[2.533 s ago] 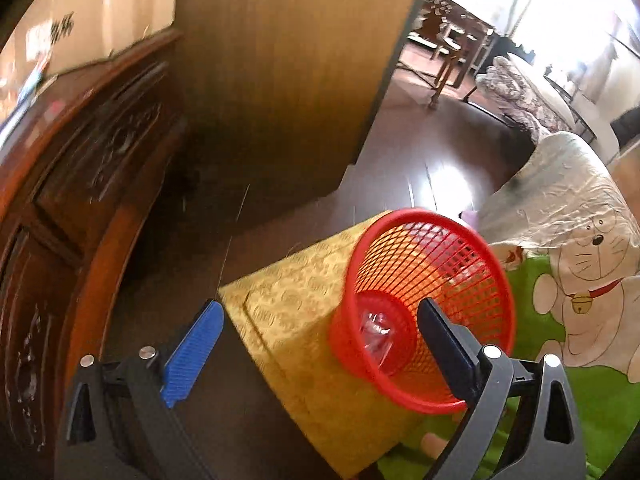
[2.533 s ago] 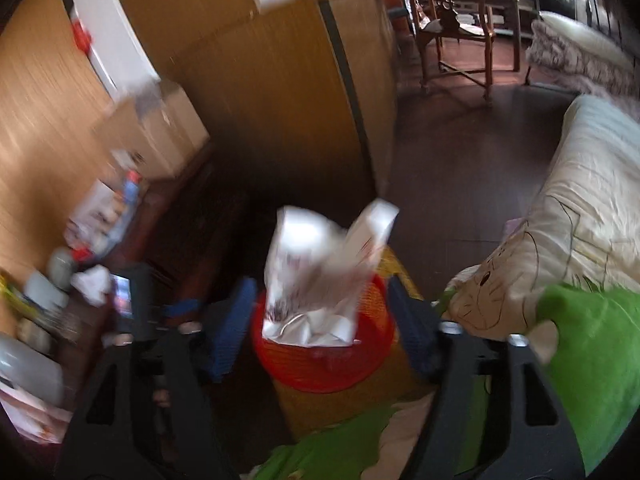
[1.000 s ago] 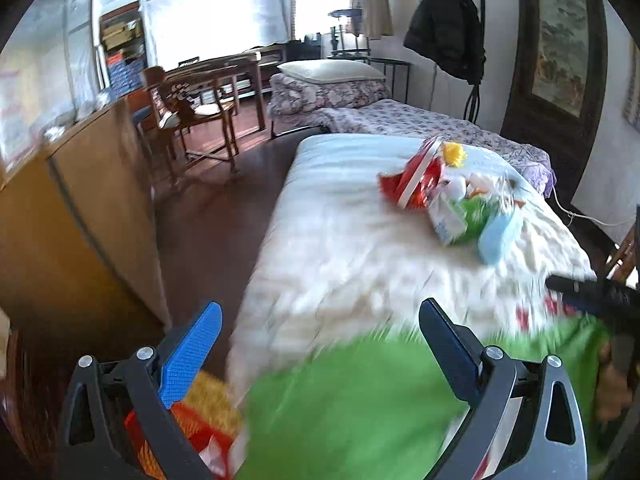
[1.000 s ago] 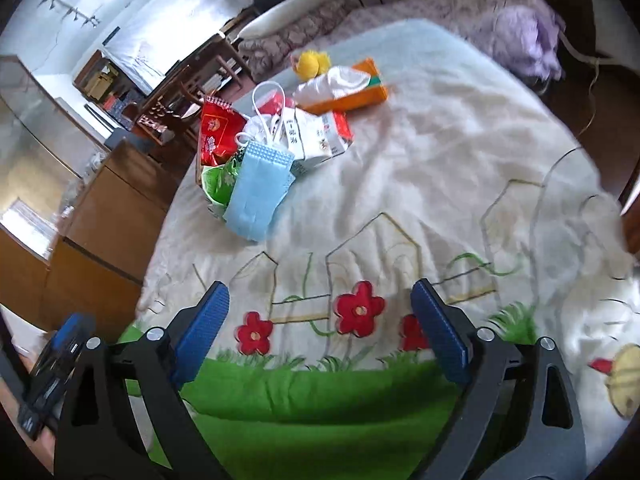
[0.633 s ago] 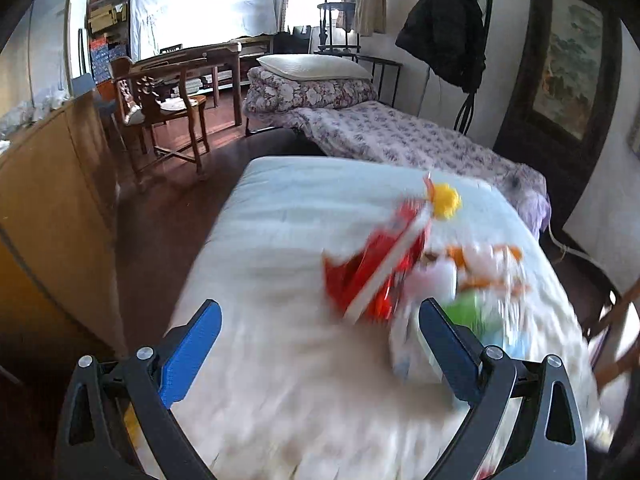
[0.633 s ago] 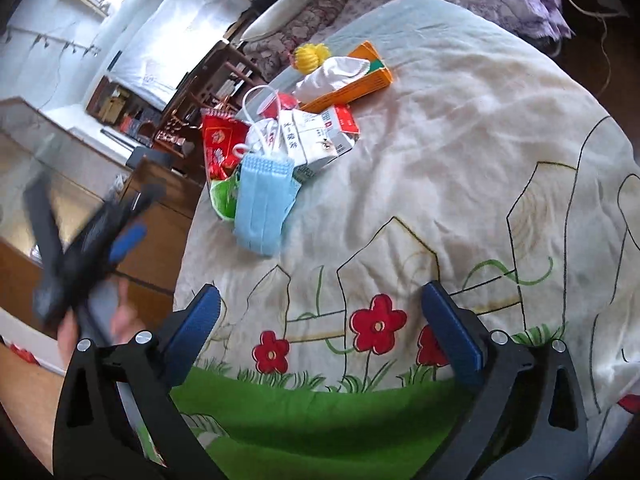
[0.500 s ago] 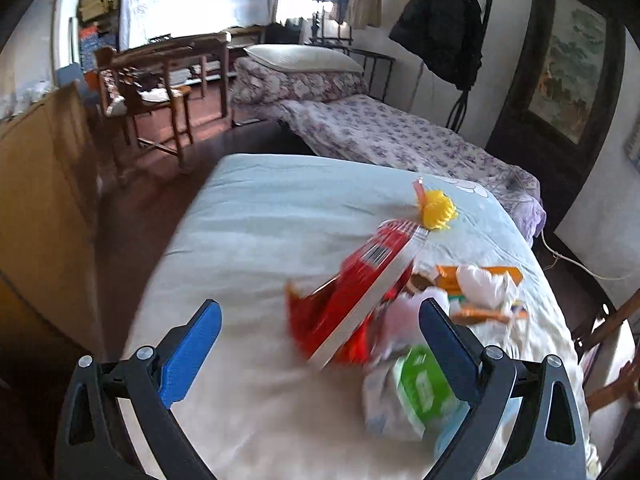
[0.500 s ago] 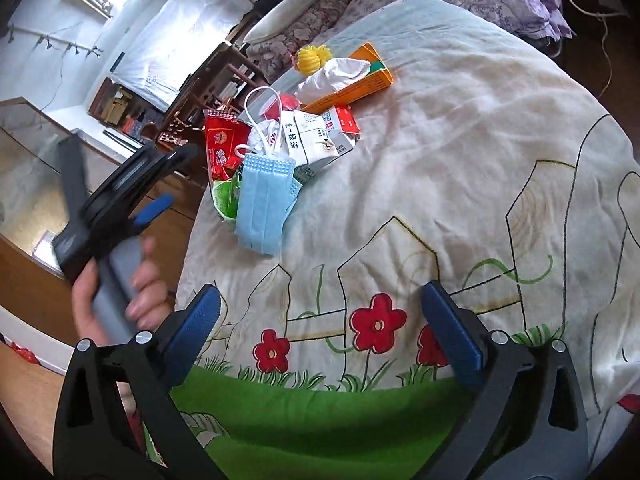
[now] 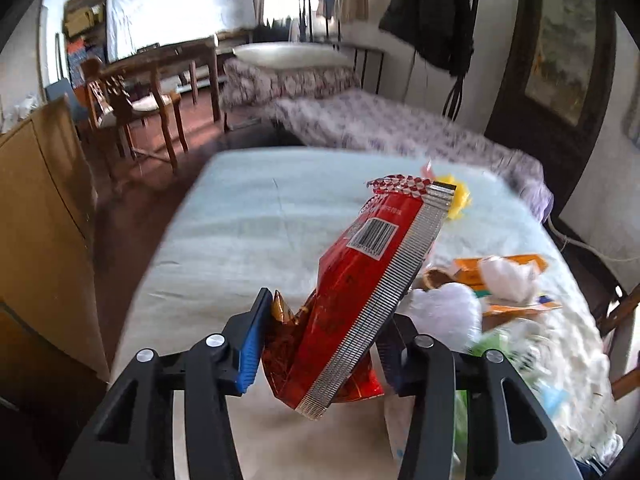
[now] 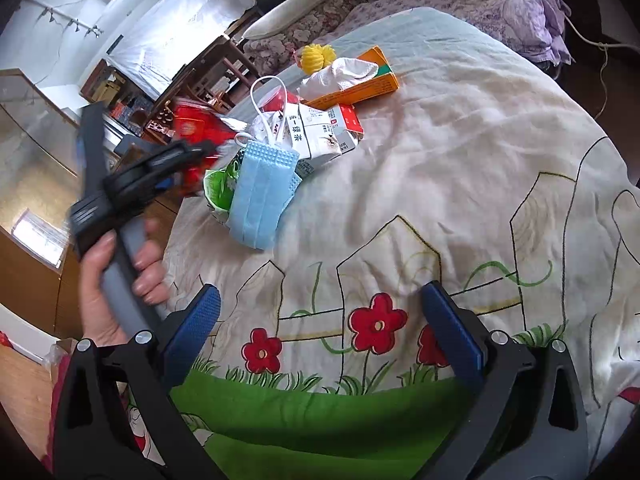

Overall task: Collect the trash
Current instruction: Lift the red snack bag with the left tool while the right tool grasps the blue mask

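A: Item one, your left gripper (image 9: 320, 336). What is in it?

B: The red snack bag (image 9: 360, 300), standing tilted between the blue pads (image 9: 250, 344). Your jaws are closing on its lower crumpled part; the left pad touches the foil, the right pad is hidden behind the bag. The silver crimped seam runs up toward the barcode.

A: Item two, your right gripper (image 10: 320, 332)?

B: Jaws spread wide, nothing between them. It hangs over the bedspread (image 10: 480, 152), above the printed red flowers and green band.

A: Item three, the remaining trash?

B: One heap on the bedspread, near the far left edge in your right view: blue face mask (image 10: 262, 192) in front, green wrapper (image 10: 220, 186) just beside it, white tea carton (image 10: 316, 132) behind, orange tissue box (image 10: 360, 88) with white tissue on top, yellow ball (image 10: 316, 56) farthest back.

A: Item four, your left hand (image 10: 108, 280)?

B: Wrapped around the grey handle, beside the bed's edge, left of the heap.
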